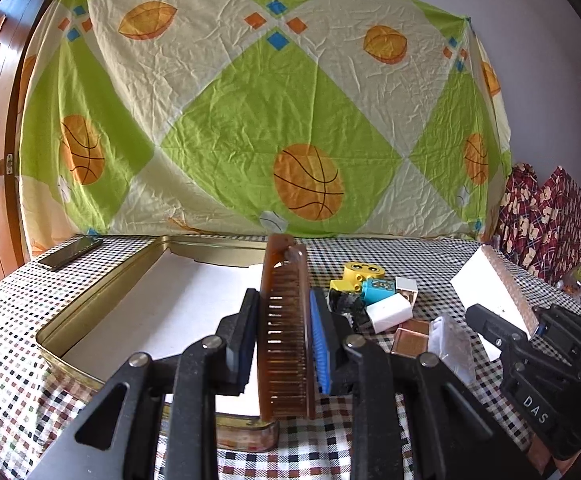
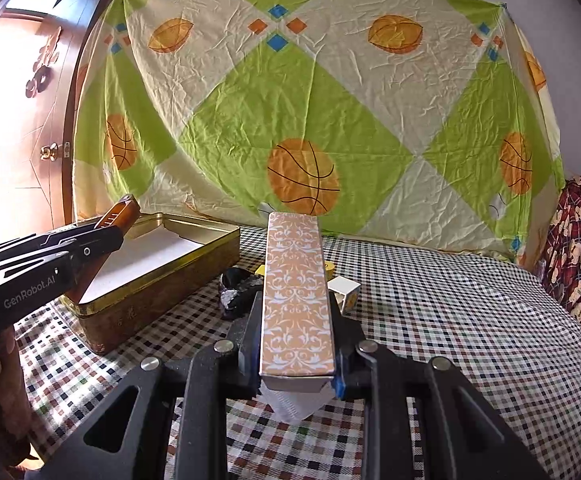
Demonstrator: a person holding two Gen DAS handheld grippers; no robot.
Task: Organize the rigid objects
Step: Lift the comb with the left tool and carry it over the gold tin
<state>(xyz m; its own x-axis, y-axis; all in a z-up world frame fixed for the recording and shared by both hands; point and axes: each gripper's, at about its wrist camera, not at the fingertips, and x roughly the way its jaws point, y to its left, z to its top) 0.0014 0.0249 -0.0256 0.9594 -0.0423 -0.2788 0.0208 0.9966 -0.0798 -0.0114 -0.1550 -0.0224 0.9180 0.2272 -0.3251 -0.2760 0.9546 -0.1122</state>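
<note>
- The small things between the grippers are half hidden: in the right wrist view the patterned box [image 2: 296,292] covers most of the yellow toy block [image 1: 360,274], the blue block [image 1: 377,289] and the white charger [image 1: 389,311]; a dark lumpy thing [image 2: 236,286] beside them cannot be made out.
- Left gripper [image 1: 284,336]: jaws clamped on a translucent brown plastic comb [image 1: 284,320], held on edge with fine teeth showing, over the near end of the open gold tin [image 1: 102,300].
- The tin is a rectangular metal tray, shiny-walled, with a white liner inside.
- Right gripper [image 2: 296,344]: jaws clamped on the long narrow box, orange with white damask print, above the checked tablecloth [image 2: 450,320], right of the tin.
- A dark phone [image 1: 70,253] lies flat at the table's far left corner.
- A creased sheet [image 1: 250,100] printed with basketballs hangs behind.
</note>
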